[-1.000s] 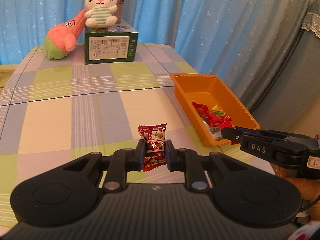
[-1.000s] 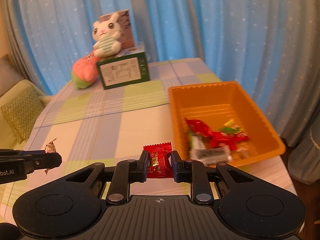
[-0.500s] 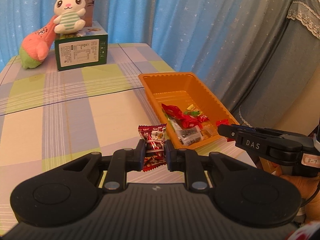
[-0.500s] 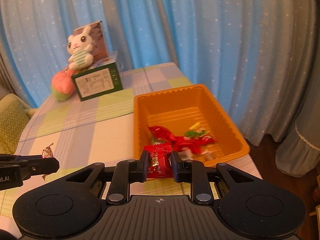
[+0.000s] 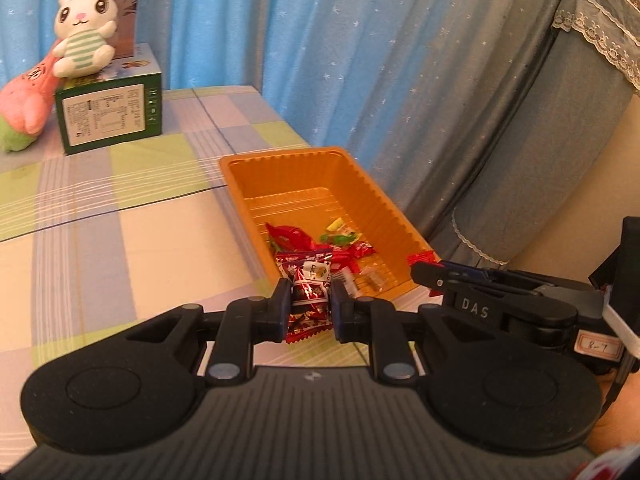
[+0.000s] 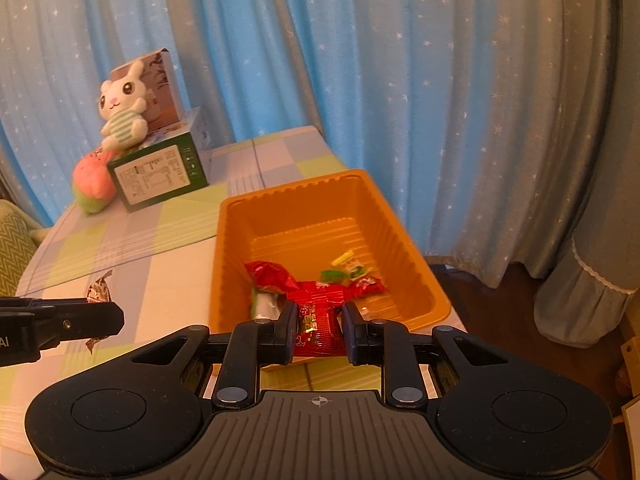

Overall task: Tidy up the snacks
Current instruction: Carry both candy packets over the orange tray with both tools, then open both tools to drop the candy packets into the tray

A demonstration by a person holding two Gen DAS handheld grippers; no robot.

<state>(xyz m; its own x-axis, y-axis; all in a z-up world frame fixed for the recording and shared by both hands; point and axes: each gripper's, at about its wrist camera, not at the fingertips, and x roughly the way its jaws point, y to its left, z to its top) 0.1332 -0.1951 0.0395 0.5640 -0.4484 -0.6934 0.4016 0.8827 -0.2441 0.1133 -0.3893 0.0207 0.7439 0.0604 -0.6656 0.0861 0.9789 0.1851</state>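
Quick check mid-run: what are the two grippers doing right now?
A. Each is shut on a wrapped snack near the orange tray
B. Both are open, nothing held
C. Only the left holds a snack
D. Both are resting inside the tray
A. The left gripper pinches a dark red patterned candy packet, and the right gripper pinches a red wrapped snack, both at the near end of the orange tray.

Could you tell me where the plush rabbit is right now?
In both wrist views the plush rabbit sits at the table's far left, atop the green box, beside the pink plush toy.
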